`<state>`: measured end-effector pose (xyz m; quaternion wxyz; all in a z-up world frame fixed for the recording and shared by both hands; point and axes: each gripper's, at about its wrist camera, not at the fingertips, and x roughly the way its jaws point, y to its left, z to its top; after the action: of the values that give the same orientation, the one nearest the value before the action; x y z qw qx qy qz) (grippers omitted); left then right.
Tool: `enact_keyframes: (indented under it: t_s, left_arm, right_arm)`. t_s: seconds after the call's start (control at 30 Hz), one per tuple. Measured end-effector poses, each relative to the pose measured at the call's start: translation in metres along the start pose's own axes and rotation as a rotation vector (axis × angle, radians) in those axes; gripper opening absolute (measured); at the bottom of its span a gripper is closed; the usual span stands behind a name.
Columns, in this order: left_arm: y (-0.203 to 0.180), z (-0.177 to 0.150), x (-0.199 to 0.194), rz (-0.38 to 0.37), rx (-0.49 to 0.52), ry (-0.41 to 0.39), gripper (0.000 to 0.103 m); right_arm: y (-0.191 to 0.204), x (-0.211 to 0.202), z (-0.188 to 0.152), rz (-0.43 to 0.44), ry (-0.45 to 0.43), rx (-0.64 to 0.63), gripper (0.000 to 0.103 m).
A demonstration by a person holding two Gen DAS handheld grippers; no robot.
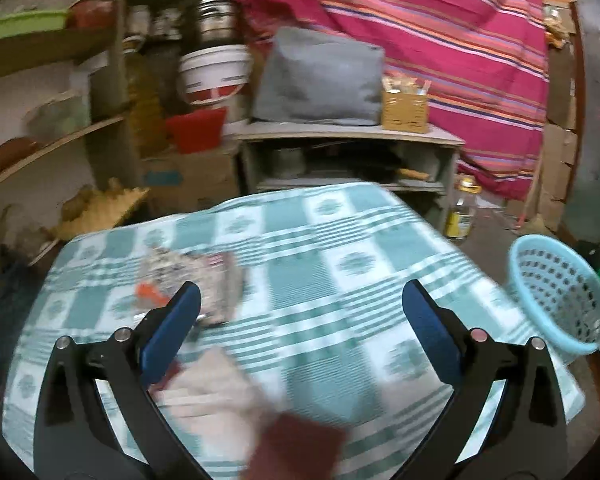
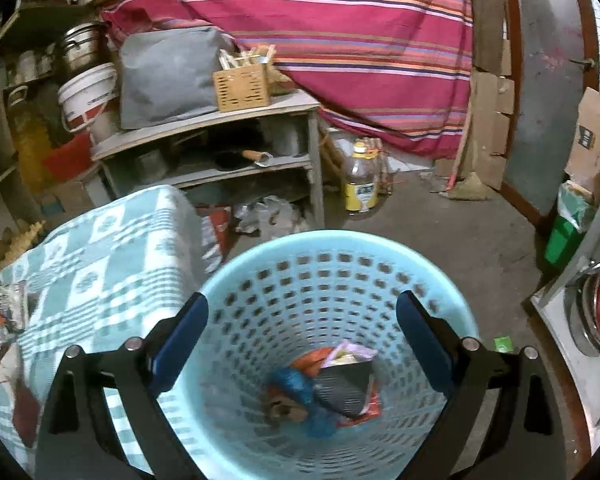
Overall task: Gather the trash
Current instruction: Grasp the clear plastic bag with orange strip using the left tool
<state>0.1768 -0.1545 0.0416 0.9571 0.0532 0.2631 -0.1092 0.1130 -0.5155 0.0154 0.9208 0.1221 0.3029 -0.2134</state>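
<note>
The desk (image 1: 340,240), under its green-and-white checked cloth, fills the lower part of the left wrist view, and the pale blue perforated basket (image 2: 332,248) stands on the floor off its right side. In the right wrist view that basket sits straight ahead of the right tongs (image 2: 302,340), which hang over its mouth with the fingers spread wide and nothing between them. Several wrappers (image 2: 332,384) already lie at the bottom, blue, orange and grey among them.

The trash left to collect is on the desk, and the left tongs (image 1: 300,328) are the nearer pair by far. Their fingers also stand wide apart and empty. A crumpled printed wrapper (image 1: 204,280) lies at about ten o'clock from them, just beyond the left fingertip, with a small orange scrap (image 1: 148,292) beside it. Its long axis looks to run roughly from nine towards three o'clock, though blur makes that a guess. A pale crumpled paper (image 1: 216,392) lies close under the tongs at about seven o'clock, next to a dark red piece (image 1: 300,448)

The next reach therefore looks like a short swing left for the left tongs, the basket waiting at three o'clock
</note>
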Motion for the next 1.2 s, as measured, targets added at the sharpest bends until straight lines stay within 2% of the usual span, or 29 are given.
enact_keyframes:
  t_s: [0.23,0.4,0.57,0.77,0.93,1.1,1.17,1.2]
  left_arm:
    - [0.070,-0.021,-0.002,0.109,-0.016,0.017,0.097]
    - [0.102,-0.027,-0.001,0.137,-0.034,0.014,0.097]
    - [0.119,-0.036,0.009,0.124,-0.061,0.044,0.097]
    - [0.132,-0.039,0.020,0.094,-0.091,0.077,0.097]
    - [0.135,-0.045,0.040,0.095,-0.068,0.133,0.097]
    - [0.137,-0.048,0.064,0.053,-0.083,0.207,0.097]
    - [0.135,-0.048,0.068,0.050,-0.086,0.214,0.094]
    - [0.134,-0.047,0.071,0.032,-0.090,0.224,0.088]
  right_arm:
    - [0.054,-0.004,-0.015,0.063,0.017,-0.046,0.093]
    - [0.091,-0.013,-0.024,0.076,0.003,-0.065,0.093]
    - [0.127,-0.020,-0.040,0.136,0.012,-0.063,0.093]
    - [0.176,-0.014,-0.052,0.157,0.030,-0.157,0.093]
    - [0.196,-0.004,-0.058,0.177,0.072,-0.175,0.093]
    - [0.210,0.003,-0.062,0.176,0.091,-0.206,0.093]
    - [0.214,0.006,-0.064,0.176,0.100,-0.216,0.093]
    - [0.216,0.007,-0.065,0.175,0.105,-0.222,0.093]
